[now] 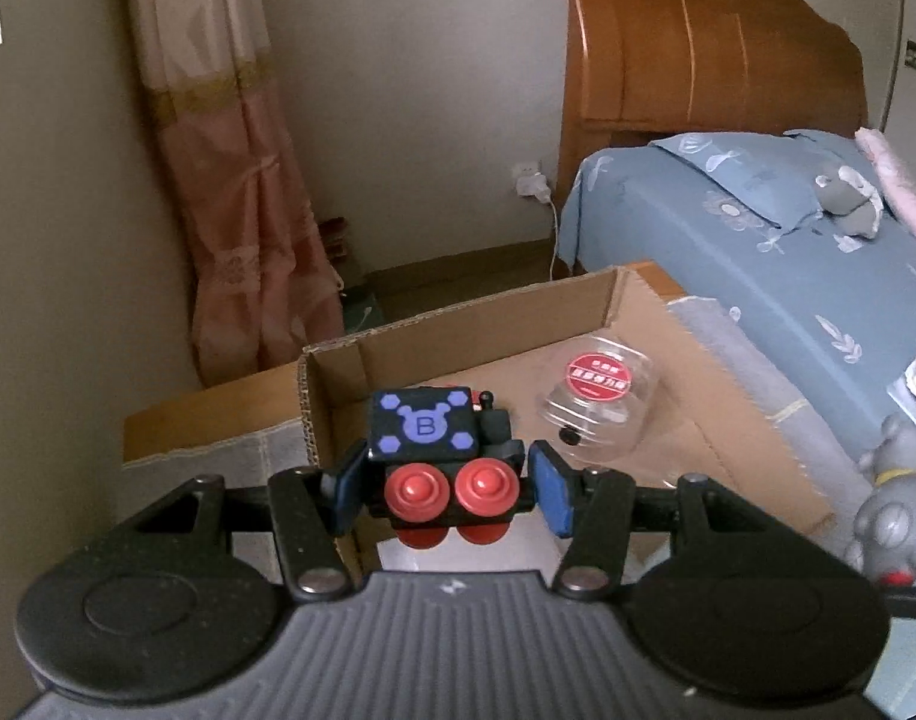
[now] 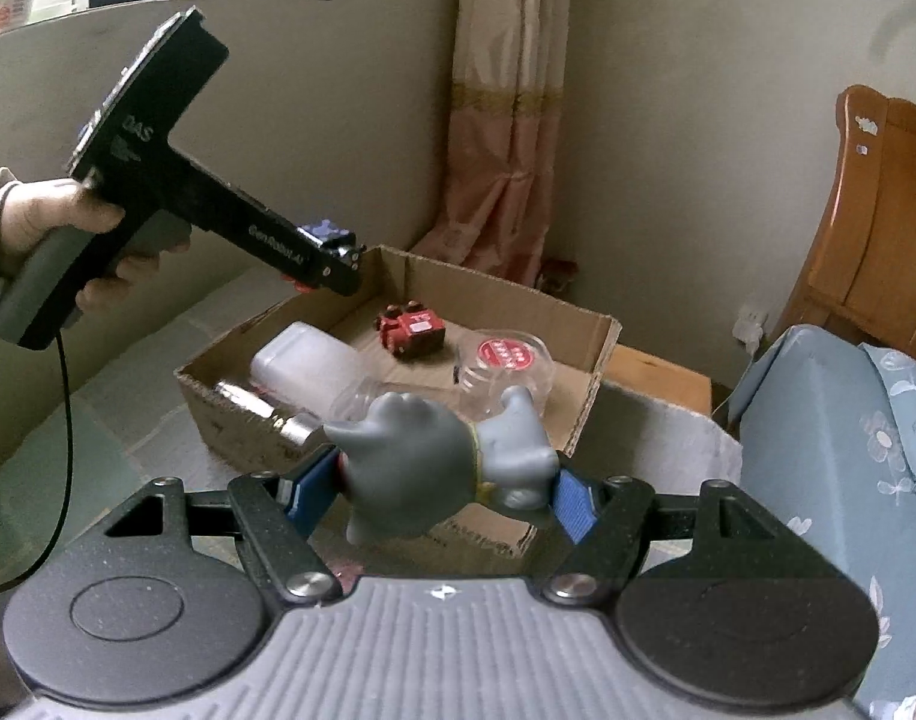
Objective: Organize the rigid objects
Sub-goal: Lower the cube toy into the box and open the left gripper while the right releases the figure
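Note:
My left gripper [image 1: 446, 492] is shut on a black toy train [image 1: 440, 456] with red wheels and a blue "B" on its top, held above the near wall of an open cardboard box [image 1: 458, 312]. In the right wrist view that left gripper [image 2: 338, 267] hangs over the box's far left corner. My right gripper [image 2: 440, 495] is shut on a grey rubber animal figurine [image 2: 422, 468], just in front of the cardboard box [image 2: 602, 348]. The figurine [image 1: 896, 516] also shows at the right edge of the left wrist view.
In the box lie a red toy train [image 2: 413, 330], a white plastic container [image 2: 302, 360], a clear jar with a red label [image 2: 506, 360] and a metal cylinder [image 2: 260, 408]. A bed with a blue sheet [image 1: 758, 252] stands to the right. A hand [image 2: 80, 222] holds the left gripper's handle.

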`<action>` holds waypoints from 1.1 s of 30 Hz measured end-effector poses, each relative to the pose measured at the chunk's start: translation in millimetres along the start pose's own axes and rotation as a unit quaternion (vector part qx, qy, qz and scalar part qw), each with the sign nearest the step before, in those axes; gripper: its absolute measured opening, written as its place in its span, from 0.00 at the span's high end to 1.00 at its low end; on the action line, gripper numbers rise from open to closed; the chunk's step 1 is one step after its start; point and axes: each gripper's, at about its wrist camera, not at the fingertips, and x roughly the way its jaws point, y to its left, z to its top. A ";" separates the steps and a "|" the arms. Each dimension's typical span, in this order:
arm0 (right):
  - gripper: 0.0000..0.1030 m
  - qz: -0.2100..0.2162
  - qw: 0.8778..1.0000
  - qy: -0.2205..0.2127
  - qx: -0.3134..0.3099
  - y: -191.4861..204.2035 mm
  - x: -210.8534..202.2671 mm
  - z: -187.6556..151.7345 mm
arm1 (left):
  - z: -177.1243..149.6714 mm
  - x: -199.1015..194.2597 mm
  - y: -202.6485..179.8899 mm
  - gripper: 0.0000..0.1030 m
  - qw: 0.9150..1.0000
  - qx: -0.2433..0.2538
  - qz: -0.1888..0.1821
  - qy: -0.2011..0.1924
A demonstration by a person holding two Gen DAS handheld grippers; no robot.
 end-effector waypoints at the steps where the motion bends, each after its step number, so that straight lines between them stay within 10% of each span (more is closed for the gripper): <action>1: 0.25 -0.002 1.000 0.000 -0.001 -0.8 1.1 1.4 | 0.1 2.8 1.4 0.46 1.000 0.000 0.001 0.003; 9: 0.25 -0.010 1.000 -0.001 -0.002 -5.0 8.5 8.2 | -4.5 21.1 10.6 0.43 1.000 -0.012 0.007 0.018; 13: 0.25 -0.012 1.000 0.004 0.007 -9.5 15.1 13.8 | -7.6 15.7 15.6 0.10 0.999 -0.037 0.001 0.010; 23: 0.24 -0.014 0.999 0.035 0.027 -10.4 43.2 21.0 | -26.3 -22.8 9.0 0.04 1.000 -0.015 0.005 -0.020; 28: 0.00 -0.005 0.999 0.026 0.042 -8.6 41.3 20.7 | -38.3 -39.9 5.7 0.02 0.999 0.000 0.021 -0.033; 33: 0.00 -0.005 0.999 0.018 0.037 -3.4 25.5 16.6 | -51.6 -55.3 0.3 0.02 0.999 0.005 0.024 -0.039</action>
